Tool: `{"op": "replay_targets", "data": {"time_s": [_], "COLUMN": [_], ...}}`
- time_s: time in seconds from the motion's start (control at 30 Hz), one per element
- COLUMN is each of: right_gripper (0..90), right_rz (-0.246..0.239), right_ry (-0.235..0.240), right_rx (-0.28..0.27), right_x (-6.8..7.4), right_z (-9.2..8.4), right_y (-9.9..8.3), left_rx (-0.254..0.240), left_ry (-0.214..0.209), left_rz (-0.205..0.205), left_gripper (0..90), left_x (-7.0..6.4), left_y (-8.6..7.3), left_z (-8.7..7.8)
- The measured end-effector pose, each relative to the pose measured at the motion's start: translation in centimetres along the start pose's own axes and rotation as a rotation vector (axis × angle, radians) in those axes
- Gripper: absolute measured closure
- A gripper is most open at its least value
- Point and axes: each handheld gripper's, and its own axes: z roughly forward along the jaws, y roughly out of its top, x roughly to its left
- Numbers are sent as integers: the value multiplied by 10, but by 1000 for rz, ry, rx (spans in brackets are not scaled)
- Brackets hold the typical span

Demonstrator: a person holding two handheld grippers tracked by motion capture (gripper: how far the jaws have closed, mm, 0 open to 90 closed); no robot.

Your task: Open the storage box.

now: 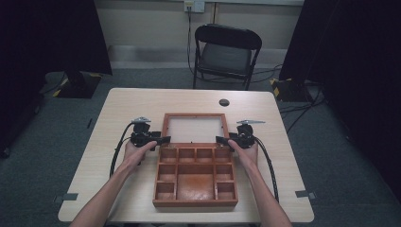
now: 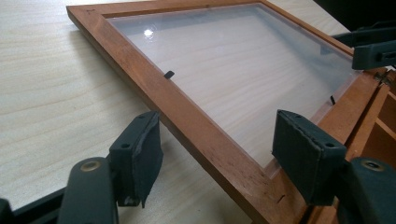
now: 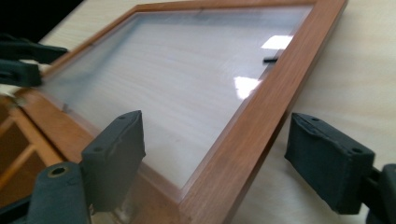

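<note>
Table [image 1: 132, 101] bears box lid [image 1: 195, 115]; both spread grippers [image 1: 163, 140] [image 1: 221, 140] straddle its side rails, seemingly untouched.

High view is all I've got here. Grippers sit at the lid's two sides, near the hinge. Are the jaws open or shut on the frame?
Observer: Left gripper is open. Its jaws straddle the lid's wooden frame rail, one pad outside on the table side, one over the clear panel, with gaps to both.
Operator: And the right one?
Observer: Right gripper is open too, straddling its own rail the same way, not clamped.
Operator: Anything on the lid I can't make out?
Observer: Small black clips hold the clear panel to the frame; one sits on the left rail, one on the right rail.
</note>
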Motion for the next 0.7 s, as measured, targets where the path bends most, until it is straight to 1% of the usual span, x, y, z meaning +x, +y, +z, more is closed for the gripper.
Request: {"op": "replay_targets", "data": {"time_s": [0.03, 0.07, 0.13, 0.2, 0.3, 0.33, 0.37, 0.47, 0.5, 0.57, 0.63, 0.7], "right_gripper": [202, 215, 219, 213, 200, 198, 198, 184, 178, 150, 150, 149], "right_rz": [-24, -39, -54, -52, -39, -45, -52, -59, -65, -81, -84, -84], "right_ry": [-22, -34, -43, -46, -54, -60, -62, -55, -52, -55, -50, -42], "right_rx": [0, 2, 7, 4, -7, -8, -10, -20, -21, -11, -11, -13], "right_x": [3, 4, 5, 4, 3, 4, 5, 8, 9, 13, 16, 18], "right_z": [-1, -2, -5, -9, -13, -15, -16, -24, -26, -31, -36, -41], "right_y": [1, 2, 3, 3, 4, 4, 5, 7, 7, 8, 8, 7], "left_rx": [3, 4, -2, 0, -12, -14, -12, -11, -18, -17, -25, -19], "left_ry": [5, 5, 8, 18, 29, 32, 36, 56, 62, 61, 68, 69], "left_rz": [9, 11, 10, 26, 27, 29, 41, 62, 68, 71, 71, 82], "left_gripper": [322, 319, 315, 311, 289, 282, 279, 265, 262, 248, 238, 225], "left_x": [0, 0, -1, -2, -3, -4, -4, -6, -6, -6, -6, -6], "left_y": [0, 0, 0, 1, 3, 3, 4, 4, 4, 3, 2, 1], "left_z": [0, 0, -1, -3, -8, -9, -11, -18, -21, -26, -32, -38]}}
